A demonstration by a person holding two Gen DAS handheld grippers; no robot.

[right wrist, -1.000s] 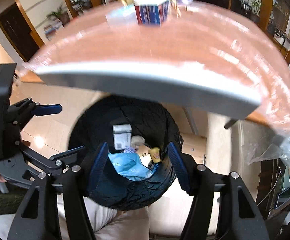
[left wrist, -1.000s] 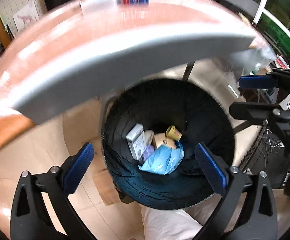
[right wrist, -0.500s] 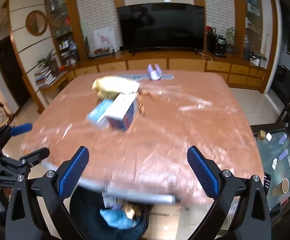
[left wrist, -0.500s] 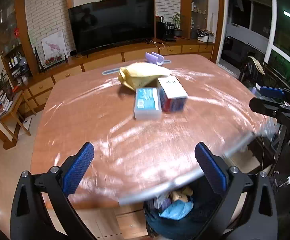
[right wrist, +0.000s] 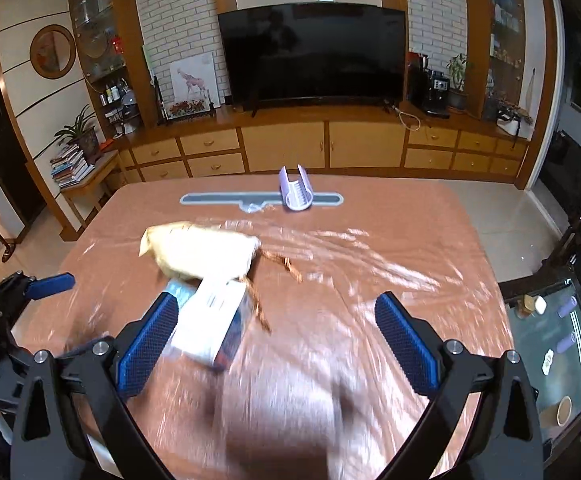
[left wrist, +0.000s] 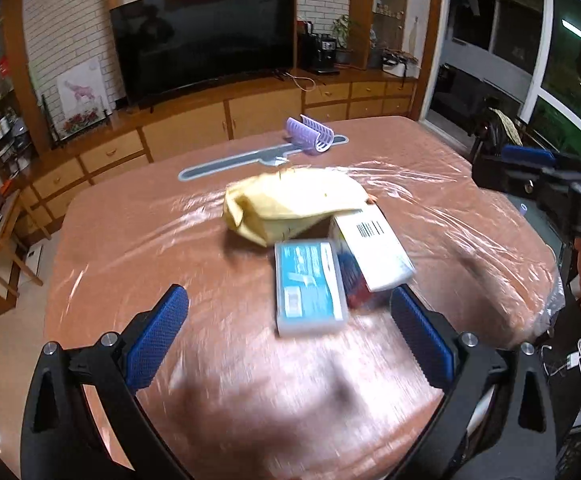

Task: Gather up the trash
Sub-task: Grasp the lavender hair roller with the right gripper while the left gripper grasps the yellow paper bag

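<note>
**A:** Which step is this, by your reading?

**B:** An approach, I'd judge. The left gripper (left wrist: pixel 288 334) has its blue pads spread wide with nothing between them, and the right gripper (right wrist: pixel 276 340) is just as wide and just as empty. Both hover over the near part of the plastic-wrapped table (left wrist: pixel 130 240).

**A:** And the trash?

**B:** Clustered at the middle of both views. A light-blue flat box (left wrist: pixel 308 286) lies nearest in the left view, touching a white carton with a barcode label (left wrist: pixel 374 250) to its right. A crumpled yellow paper bag (left wrist: pixel 290 206) sits behind them, its edge overlapping the carton. In the right view the carton (right wrist: pixel 210 328) is just beside the lower-left pad, and some brown twig-like scraps (right wrist: pixel 282 262) lie right of the bag.

**A:** What does the next move call for?

**B:** Probably picking one piece: the blue box for the left, the carton for the right. Either jaw would need to straddle its box across the narrow side before closing.

**A:** Room to move?

**B:** Plenty at the right of the table. The pieces touch, so a grab may drag a neighbour. At the upper centre, a lilac ribbed holder (left wrist: pixel 310 140) rests on a grey strip, well apart. The table's right edge drops off near the other gripper.
</note>
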